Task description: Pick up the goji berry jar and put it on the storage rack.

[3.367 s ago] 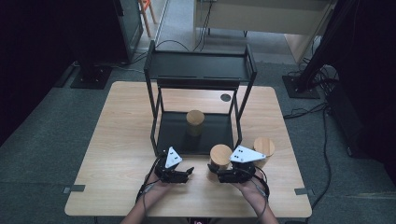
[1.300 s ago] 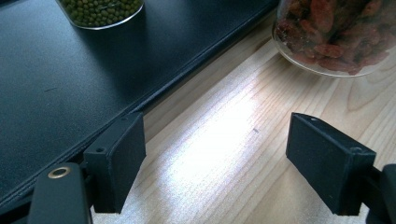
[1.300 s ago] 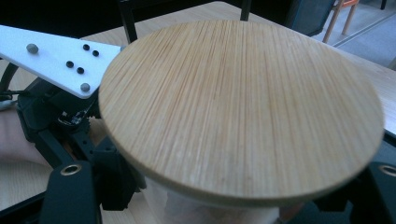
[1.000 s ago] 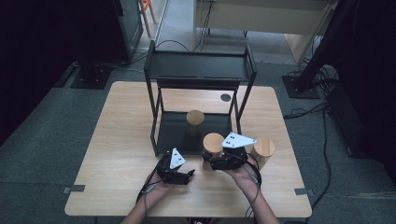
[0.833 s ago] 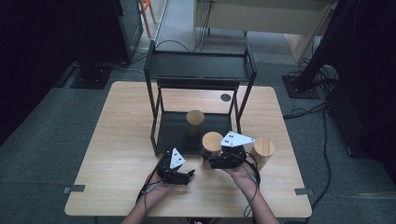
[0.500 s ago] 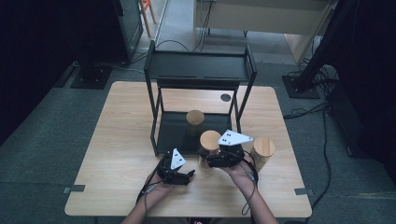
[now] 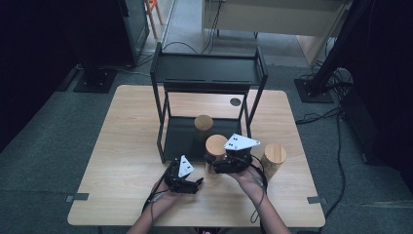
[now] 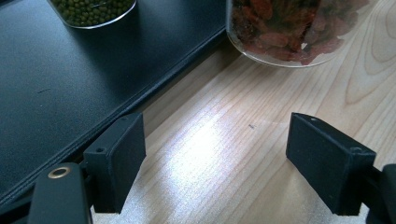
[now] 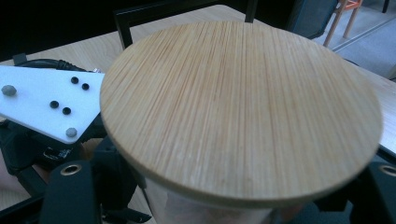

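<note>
While our right gripper [image 7: 225, 163] clamps the wooden-lidded jar [image 7: 215, 146] at lower centre, by the shelf's [image 7: 180, 141] front edge, our left gripper [image 7: 192, 183] rests low on the table [image 7: 122, 146], jaws wide and empty.

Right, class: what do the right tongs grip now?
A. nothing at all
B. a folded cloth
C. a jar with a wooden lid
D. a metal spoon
C: in the high view the right tongs close around the jar with a wooden lid at the rack's front edge.
</note>
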